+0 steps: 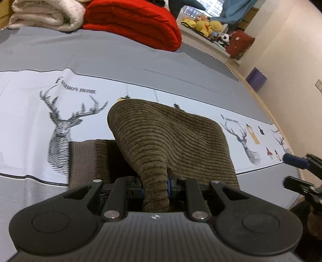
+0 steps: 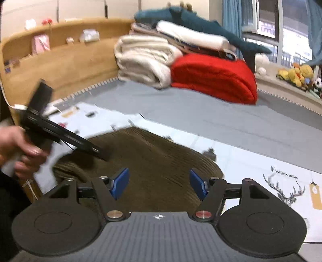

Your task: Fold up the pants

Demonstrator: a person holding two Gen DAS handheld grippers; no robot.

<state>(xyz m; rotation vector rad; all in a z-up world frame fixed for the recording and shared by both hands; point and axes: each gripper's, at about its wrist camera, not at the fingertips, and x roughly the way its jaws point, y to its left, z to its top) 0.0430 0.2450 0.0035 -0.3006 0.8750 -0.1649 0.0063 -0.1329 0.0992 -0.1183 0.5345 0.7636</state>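
Observation:
Brown corduroy pants (image 1: pixel 171 137) lie on the grey bed sheet with a deer print (image 1: pixel 60 125). My left gripper (image 1: pixel 155 187) is shut on a bunched fold of the corduroy, which rises in a hump from the bed into its pads. In the right wrist view the pants (image 2: pixel 153 153) spread below my right gripper (image 2: pixel 159 184). Its blue pads (image 2: pixel 120 181) stand wide apart over the fabric with nothing pressed between them. A hand (image 2: pixel 18 149) holds the left gripper (image 2: pixel 98 152), whose tip is on the cloth at the left. The right gripper (image 1: pixel 287 170) shows at the right edge of the left wrist view.
A red folded blanket (image 1: pixel 136 24) and a cream blanket (image 1: pixel 46 16) are piled at the far end of the bed, with a blue shark plush (image 2: pixel 201 22) on top. Plush toys (image 1: pixel 205 24) sit on a ledge. A wooden headboard (image 2: pixel 60 60) curves along the left.

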